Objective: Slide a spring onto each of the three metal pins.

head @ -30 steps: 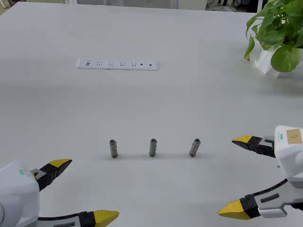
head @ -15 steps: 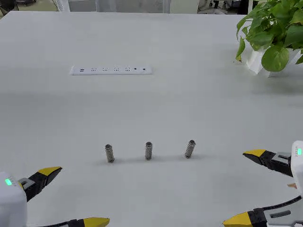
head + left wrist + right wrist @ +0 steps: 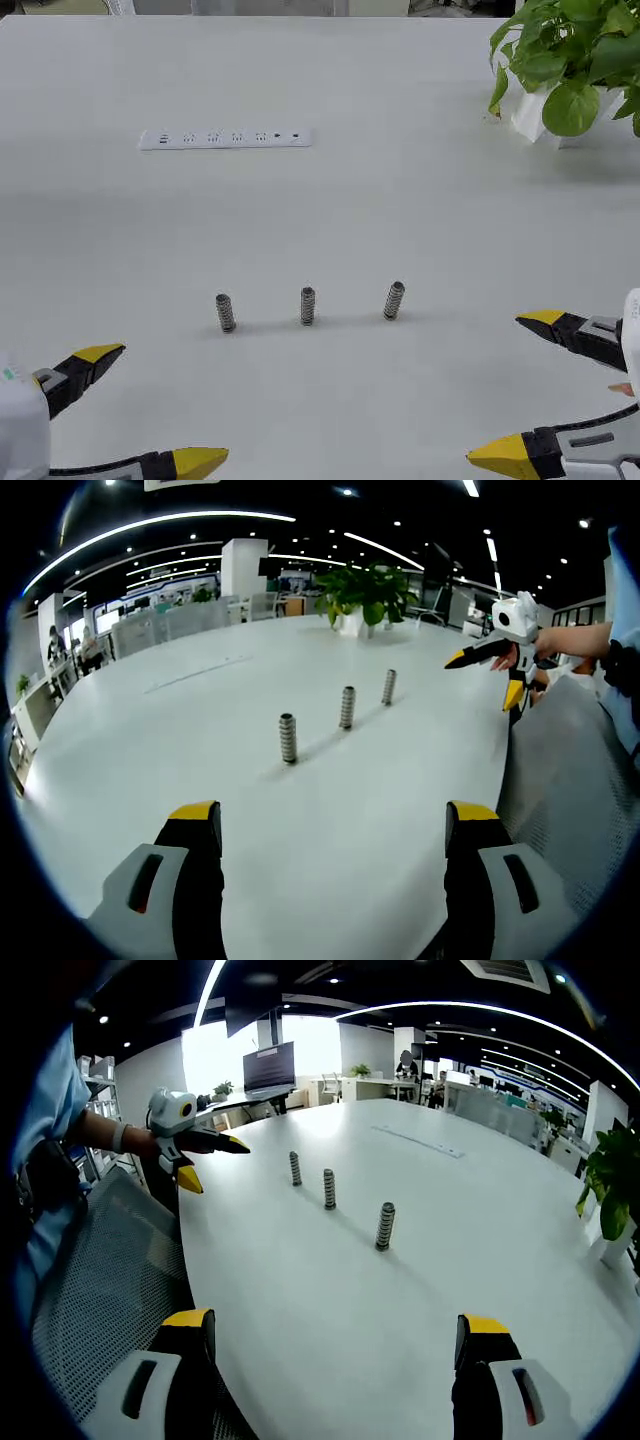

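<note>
Three small metal springs stand upright in a row on the white table: left spring (image 3: pixel 225 312), middle spring (image 3: pixel 307 305) and right spring (image 3: pixel 394 300). I cannot make out any pin inside them. My left gripper (image 3: pixel 150 407) is open at the near left edge, well short of the row. My right gripper (image 3: pixel 518 386) is open at the near right, also clear of the springs. In the left gripper view the springs (image 3: pixel 347 707) lie ahead of the open left gripper (image 3: pixel 332 815). In the right gripper view they (image 3: pixel 329 1189) run off to the left of the open right gripper (image 3: pixel 335 1322).
A white power strip (image 3: pixel 225 138) lies flat at the back left. A potted green plant (image 3: pixel 565 60) stands at the back right corner. A grey mesh chair (image 3: pixel 110 1270) sits at the table's near edge.
Both grippers have drawn back a little toward the near edge and stay open. The head camera has shifted. The springs have not moved.
</note>
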Demonstrator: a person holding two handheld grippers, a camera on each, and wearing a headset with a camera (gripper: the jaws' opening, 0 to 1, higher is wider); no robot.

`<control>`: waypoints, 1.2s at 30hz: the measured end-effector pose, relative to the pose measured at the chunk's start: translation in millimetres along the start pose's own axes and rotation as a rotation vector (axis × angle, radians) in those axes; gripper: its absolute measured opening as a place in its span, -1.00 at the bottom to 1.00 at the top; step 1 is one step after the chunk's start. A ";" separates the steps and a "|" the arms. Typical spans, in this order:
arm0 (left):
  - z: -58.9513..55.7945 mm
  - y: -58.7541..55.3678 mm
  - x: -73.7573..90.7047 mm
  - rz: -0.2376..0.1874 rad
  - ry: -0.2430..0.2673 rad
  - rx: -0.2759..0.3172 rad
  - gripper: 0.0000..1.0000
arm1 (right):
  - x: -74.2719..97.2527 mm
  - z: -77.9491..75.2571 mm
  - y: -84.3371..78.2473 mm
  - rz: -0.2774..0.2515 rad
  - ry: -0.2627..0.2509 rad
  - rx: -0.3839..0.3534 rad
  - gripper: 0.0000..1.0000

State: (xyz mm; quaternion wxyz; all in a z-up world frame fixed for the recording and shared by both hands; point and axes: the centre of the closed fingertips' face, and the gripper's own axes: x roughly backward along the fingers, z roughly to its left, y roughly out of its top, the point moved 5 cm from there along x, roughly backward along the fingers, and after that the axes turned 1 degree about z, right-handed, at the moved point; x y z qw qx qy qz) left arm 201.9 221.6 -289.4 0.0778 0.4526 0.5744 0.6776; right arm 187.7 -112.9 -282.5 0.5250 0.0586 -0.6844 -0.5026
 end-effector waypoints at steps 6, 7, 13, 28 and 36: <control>0.1 1.9 0.5 -0.005 -0.006 -0.005 0.82 | -0.4 1.2 -1.0 -0.006 -0.010 -0.019 0.99; 0.1 2.2 0.7 -0.006 -0.006 -0.005 0.82 | -1.0 2.3 -1.3 -0.005 -0.011 -0.022 0.99; -1.5 1.6 4.9 -0.004 -0.007 -0.005 0.82 | -2.6 6.5 0.5 -0.007 -0.006 -0.022 0.99; -2.7 1.4 18.0 0.014 0.002 -0.010 0.82 | -9.3 19.4 8.8 -0.027 0.007 -0.026 0.99; -0.3 2.5 18.5 0.018 0.004 -0.013 0.82 | -11.0 17.3 9.3 -0.032 0.011 -0.019 0.99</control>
